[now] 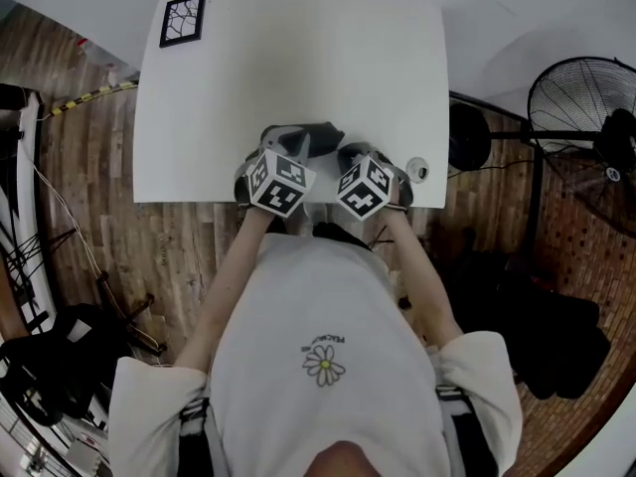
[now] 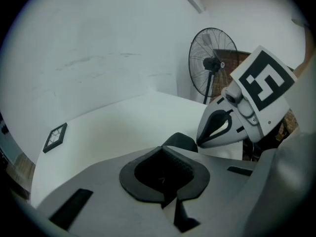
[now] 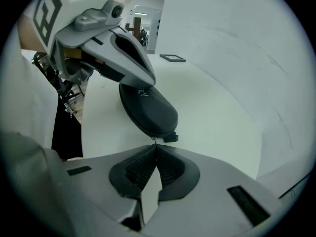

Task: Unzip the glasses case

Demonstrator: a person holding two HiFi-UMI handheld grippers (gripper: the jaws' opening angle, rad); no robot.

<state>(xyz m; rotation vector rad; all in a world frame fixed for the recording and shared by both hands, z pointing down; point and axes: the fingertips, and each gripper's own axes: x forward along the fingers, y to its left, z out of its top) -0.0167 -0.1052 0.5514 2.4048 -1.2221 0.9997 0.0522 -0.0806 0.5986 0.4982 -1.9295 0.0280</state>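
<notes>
Right gripper view up first: pinching the zip pull (image 3: 165,138) right at the tips of the right gripper (image 3: 154,144), pads pressed fully together. Finding the dark glasses case (image 3: 148,107) lying flat on the white worktop (image 3: 212,112), close to the near edge and roughly midway along it. Bearing down on the case's other end with the left gripper (image 2: 160,151), claw narrowed right down, nothing seen between the pads. Spotting a framed marker card (image 1: 183,19) off at the far left corner.

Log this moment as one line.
left gripper: shut, over glasses case | right gripper: shut on zipper pull | case: closed, on table
</notes>
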